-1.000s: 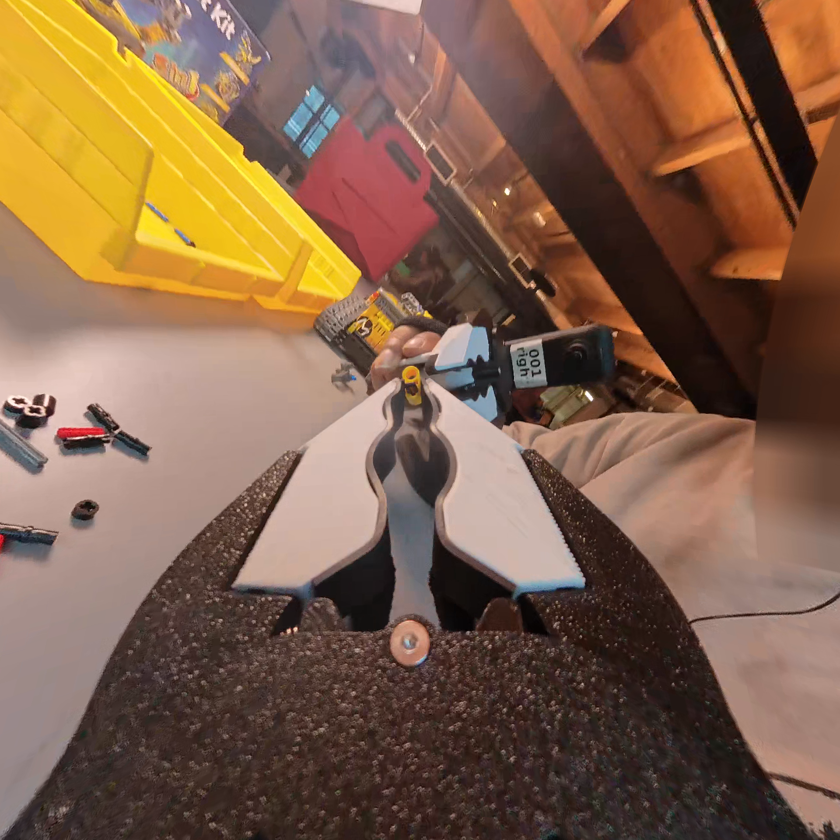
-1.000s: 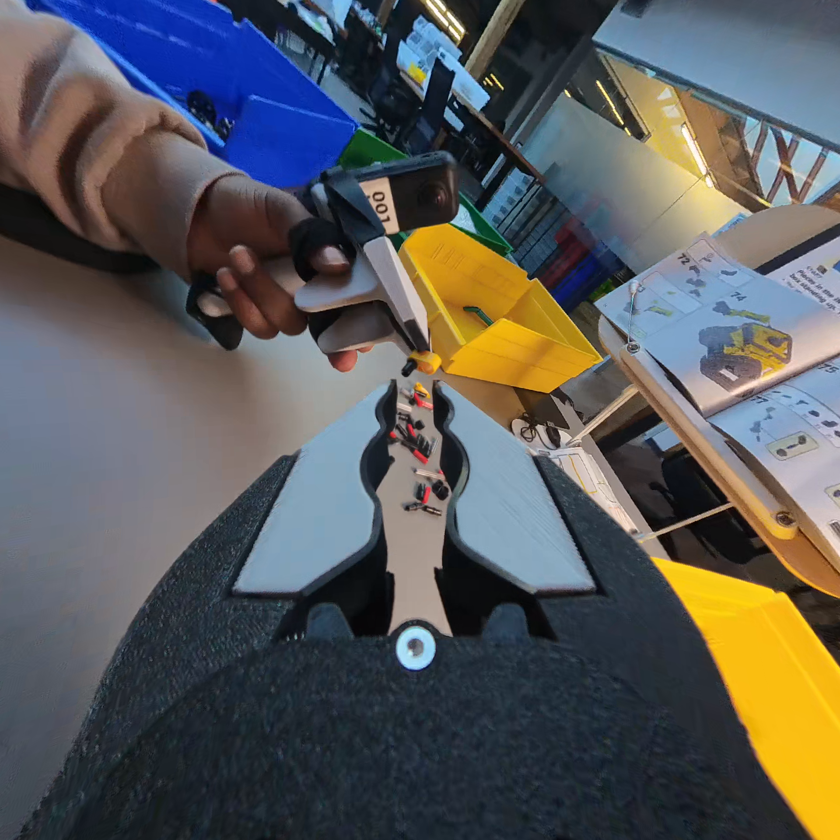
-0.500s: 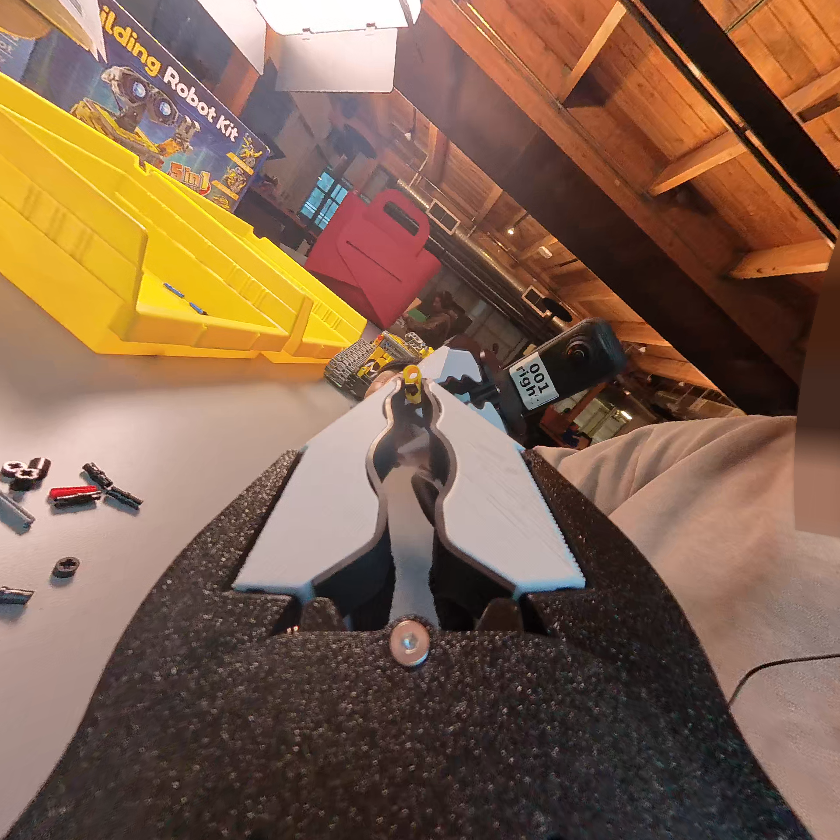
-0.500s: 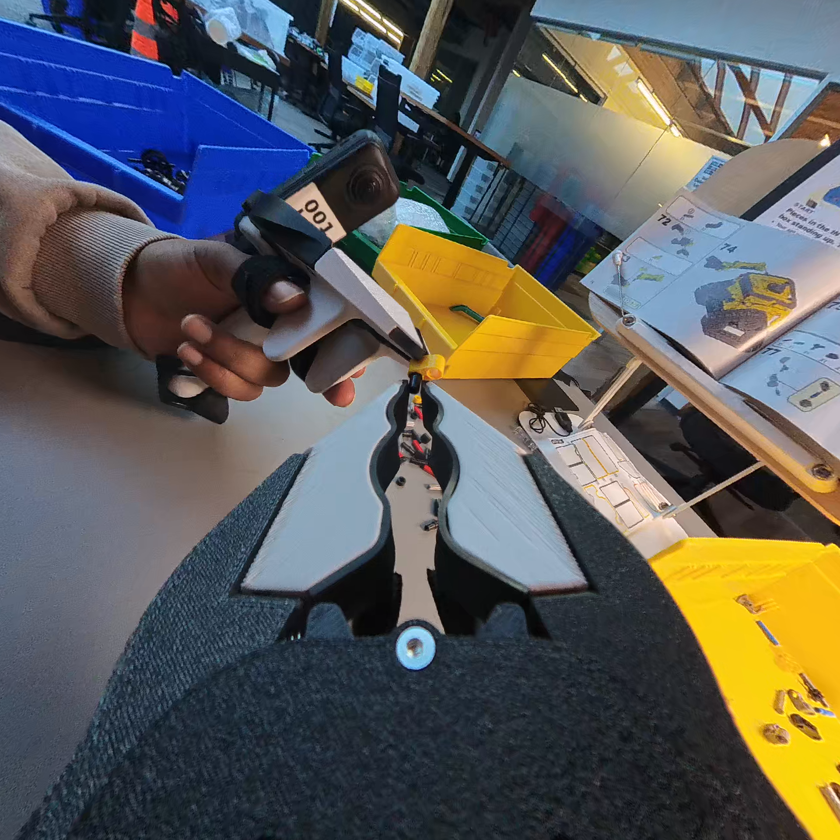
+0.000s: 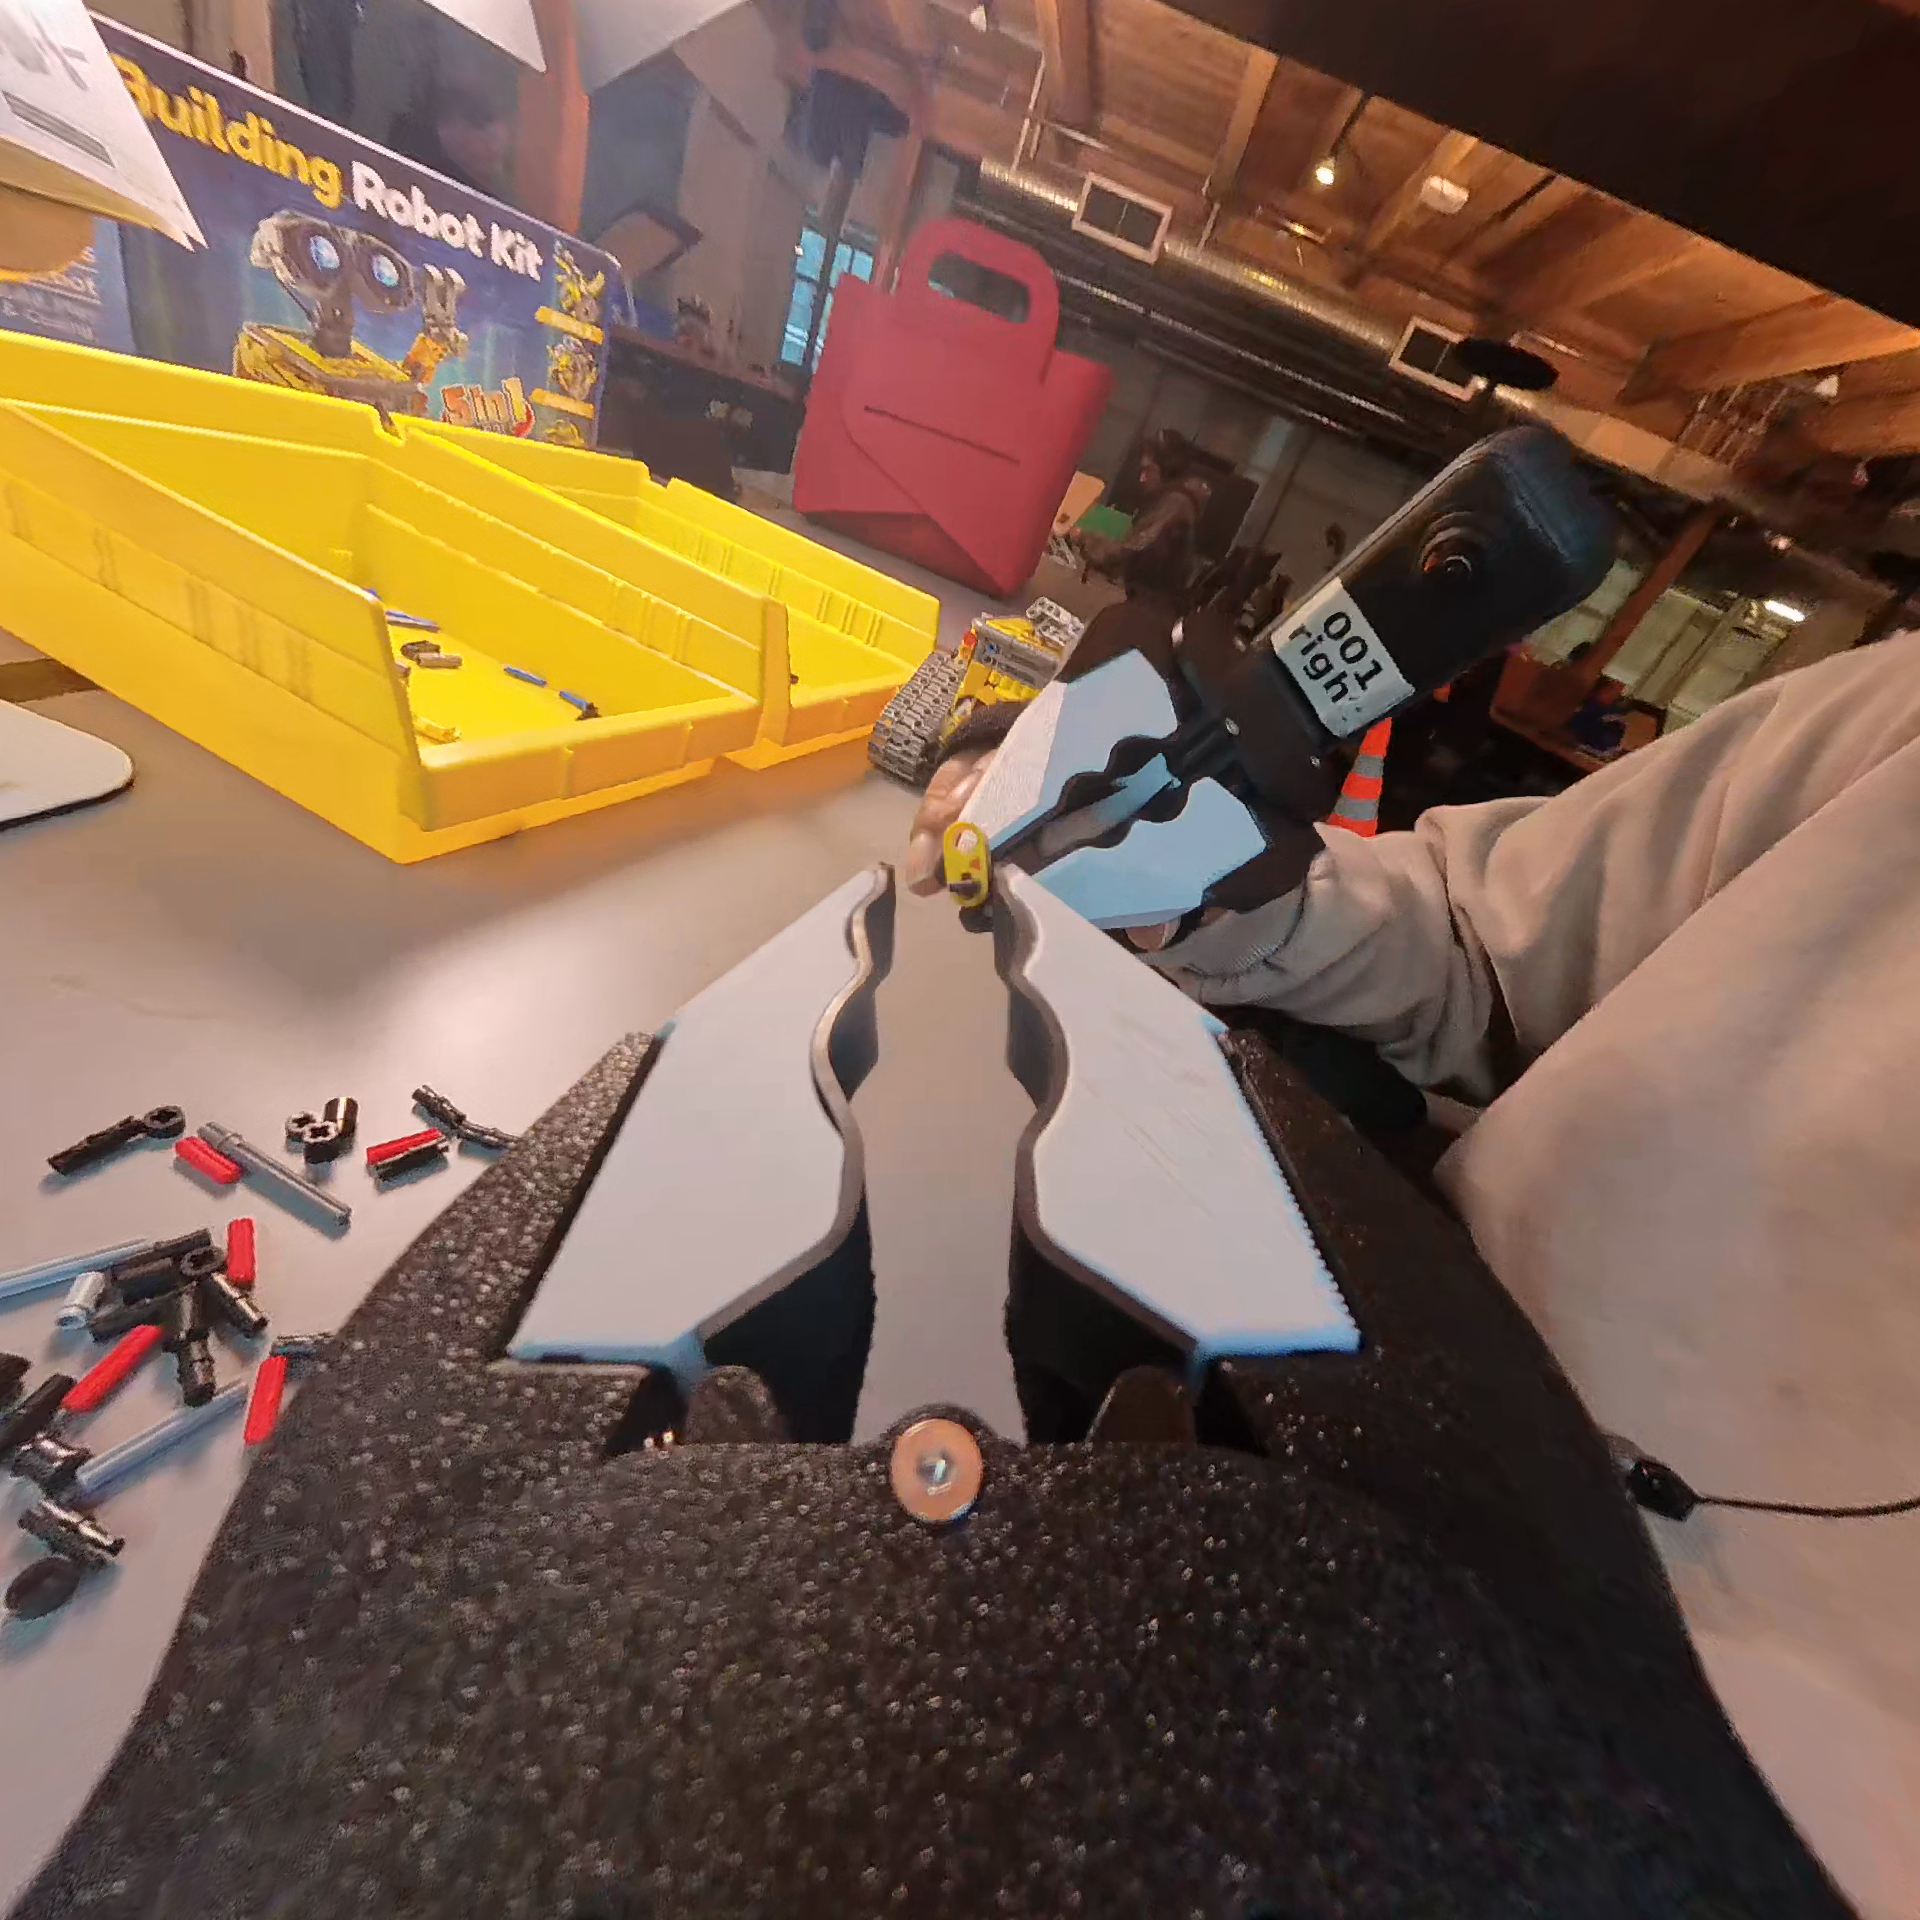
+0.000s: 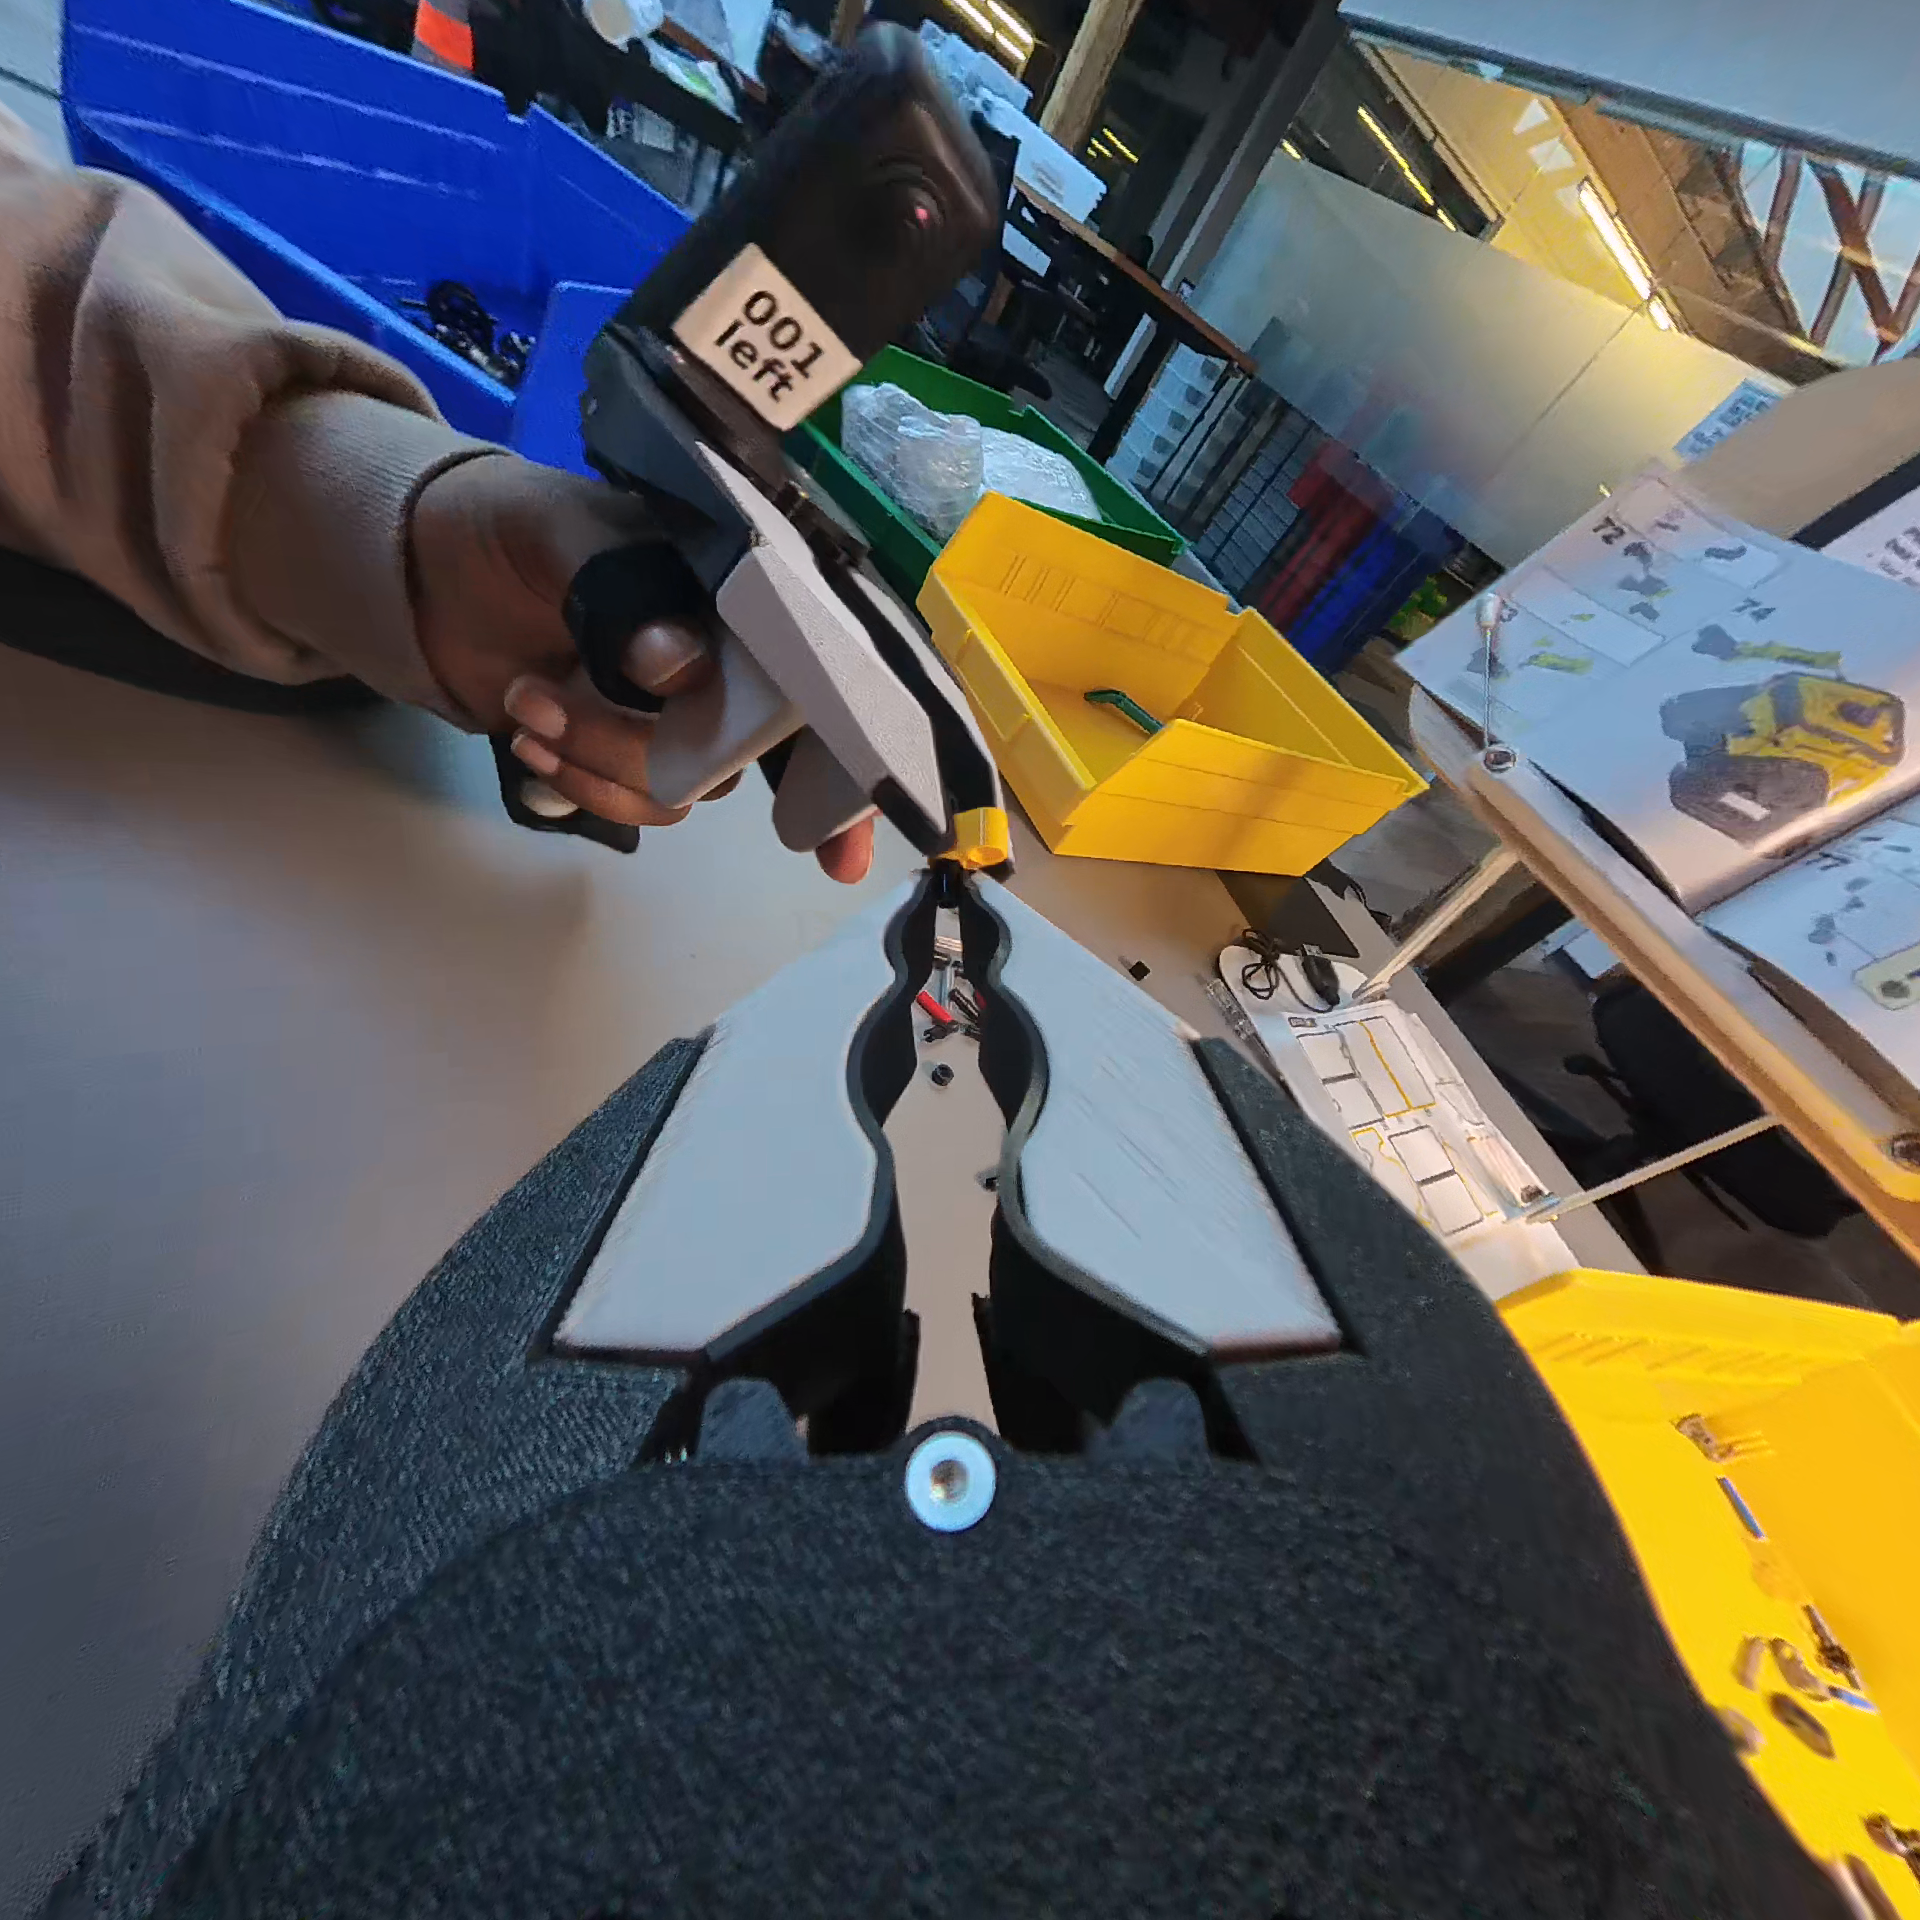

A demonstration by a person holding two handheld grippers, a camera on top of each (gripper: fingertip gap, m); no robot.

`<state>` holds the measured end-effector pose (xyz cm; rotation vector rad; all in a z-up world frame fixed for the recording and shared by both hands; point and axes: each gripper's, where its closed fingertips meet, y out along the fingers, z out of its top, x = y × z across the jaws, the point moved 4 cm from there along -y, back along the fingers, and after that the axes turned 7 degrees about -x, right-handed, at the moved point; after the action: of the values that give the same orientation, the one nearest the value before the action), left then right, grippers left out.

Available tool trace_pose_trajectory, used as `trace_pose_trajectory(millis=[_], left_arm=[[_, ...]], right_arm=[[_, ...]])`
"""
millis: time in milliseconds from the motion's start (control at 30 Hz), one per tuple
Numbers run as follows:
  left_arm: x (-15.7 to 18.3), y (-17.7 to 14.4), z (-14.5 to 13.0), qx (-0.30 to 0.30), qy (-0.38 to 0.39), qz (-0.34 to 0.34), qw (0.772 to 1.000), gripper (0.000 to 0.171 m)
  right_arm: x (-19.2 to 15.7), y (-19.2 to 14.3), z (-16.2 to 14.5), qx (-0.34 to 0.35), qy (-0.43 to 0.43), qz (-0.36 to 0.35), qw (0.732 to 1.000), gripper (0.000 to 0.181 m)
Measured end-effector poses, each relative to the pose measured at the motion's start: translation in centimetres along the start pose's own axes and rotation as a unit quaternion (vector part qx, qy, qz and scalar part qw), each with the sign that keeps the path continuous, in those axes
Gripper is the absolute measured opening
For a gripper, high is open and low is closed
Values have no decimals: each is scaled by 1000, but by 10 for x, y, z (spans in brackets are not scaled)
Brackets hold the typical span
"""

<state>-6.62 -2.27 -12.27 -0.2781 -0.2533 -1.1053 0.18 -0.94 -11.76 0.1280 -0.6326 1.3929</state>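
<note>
A small yellow connector piece [image 5: 964, 860] with a black pin is held in the air above the grey table [image 5: 260, 935]. My right gripper [image 6: 943, 888] is shut on the black pin below the yellow piece [image 6: 979, 834]. It also shows in the left wrist view [image 5: 987, 847], pinching the piece at its tips. My left gripper [image 5: 945, 888] is open, and the piece sits just beyond its right fingertip. In the right wrist view the left gripper [image 6: 961, 821] is held by a hand [image 6: 499, 613], with its tips at the yellow piece.
Loose black, red and grey pins [image 5: 187, 1288] lie on the table at the left. Yellow divided trays [image 5: 436, 665], a kit box [image 5: 343, 260], a red bag [image 5: 935, 416] and a tracked model [image 5: 966, 675] stand behind. A yellow bin [image 6: 1164, 717], blue bin [image 6: 312, 208] and instruction booklet [image 6: 1714, 686] flank the right view. Both grippers' tips are close together, under 4 cm apart.
My left gripper has opened and let go of the yellow piece. My right gripper has closed on its black pin. Both grippers have tilted and risen.
</note>
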Motion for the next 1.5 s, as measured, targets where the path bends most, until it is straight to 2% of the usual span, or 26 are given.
trace_pose_trajectory(millis=[133, 367, 633, 700, 767, 833, 933, 1033, 1133, 1233, 1367, 1433, 1500], left_arm=[[7, 0, -3, -21, 21, -16, 999, 8], [13, -1, 1, -50, 25, -40, 998, 7], [16, -3, 0, -75, 41, -56, 995, 7], [0, -25, 12, -43, 29, -27, 998, 7], [-20, -50, 22, -23, 16, 8, 1000, 7], [-26, -49, 21, -29, 23, 28, 999, 7], [-31, -30, 5, -62, 21, 53, 996, 7], [-34, -25, -8, -80, 19, 69, 994, 7], [-38, -24, -11, -83, 11, 76, 994, 7], [-41, -23, -15, -88, 9, 85, 992, 7], [-44, -20, -22, -99, 3, 90, 991, 8], [-44, -18, -24, -102, 3, 90, 991, 8], [-43, -17, -25, -105, 6, 91, 990, 8]], right_arm=[[-7, 1, 0, -7, -29, 11, 999, 2], [-8, -6, 5, 15, -13, 54, 998, 1], [-8, -15, 3, 9, -41, 92, 995, 0], [7, -26, -6, -9, -45, 73, 996, 0], [32, -45, -17, -14, -13, 55, 998, 0], [54, -51, -25, -49, -18, 7, 999, 1], [104, -70, -34, -97, -15, -110, 989, 2], [171, -120, -65, -200, 40, -210, 956, 2], [228, -173, -119, -336, 110, -250, 902, 3], [271, -214, -176, -452, 147, -255, 842, 3], [294, -242, -240, -554, 215, -217, 774, 3], [300, -251, -257, -584, 222, -219, 750, 3], [307, -258, -262, -590, 226, -237, 738, 10]])
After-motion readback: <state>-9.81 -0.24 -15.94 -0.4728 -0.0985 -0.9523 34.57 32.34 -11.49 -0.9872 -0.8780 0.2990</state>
